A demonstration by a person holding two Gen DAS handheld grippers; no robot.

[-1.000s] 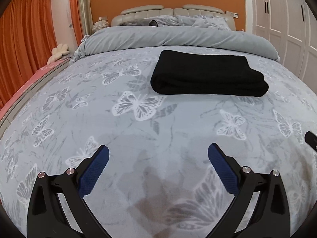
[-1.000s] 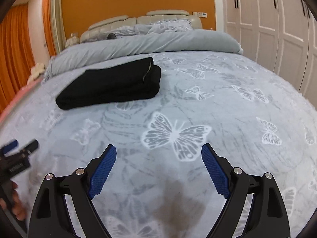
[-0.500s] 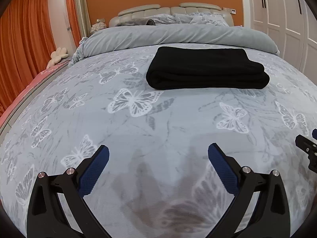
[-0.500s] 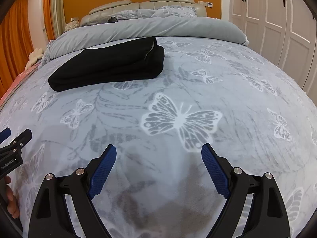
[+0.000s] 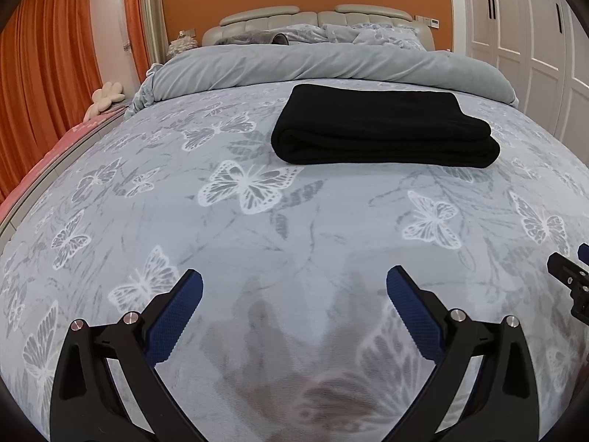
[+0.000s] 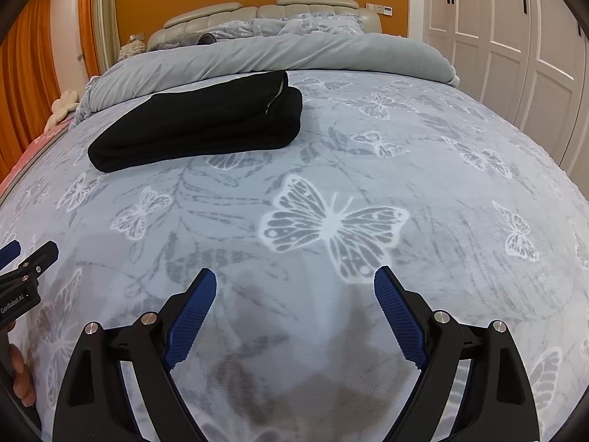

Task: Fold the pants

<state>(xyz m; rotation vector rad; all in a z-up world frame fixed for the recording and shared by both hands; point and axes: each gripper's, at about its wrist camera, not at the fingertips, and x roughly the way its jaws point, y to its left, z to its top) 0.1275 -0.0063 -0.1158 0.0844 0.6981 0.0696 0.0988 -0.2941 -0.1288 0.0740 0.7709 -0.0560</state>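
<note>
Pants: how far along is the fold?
Looks done: the black pants lie as a compact folded bundle on the butterfly bedspread. In hand: nothing; the left gripper and right gripper are both open and apart from the bundle. No step visibly left.

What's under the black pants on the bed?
The folded black pants lie on the butterfly bedspread. Bedspread shows around three sides; the rolled grey duvet lies behind. The patch directly underneath is covered.

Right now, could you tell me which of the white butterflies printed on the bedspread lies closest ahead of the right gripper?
The large butterfly just beyond the open right gripper: biggest and sharpest in the right wrist view, while the others are smaller and farther off.
</note>
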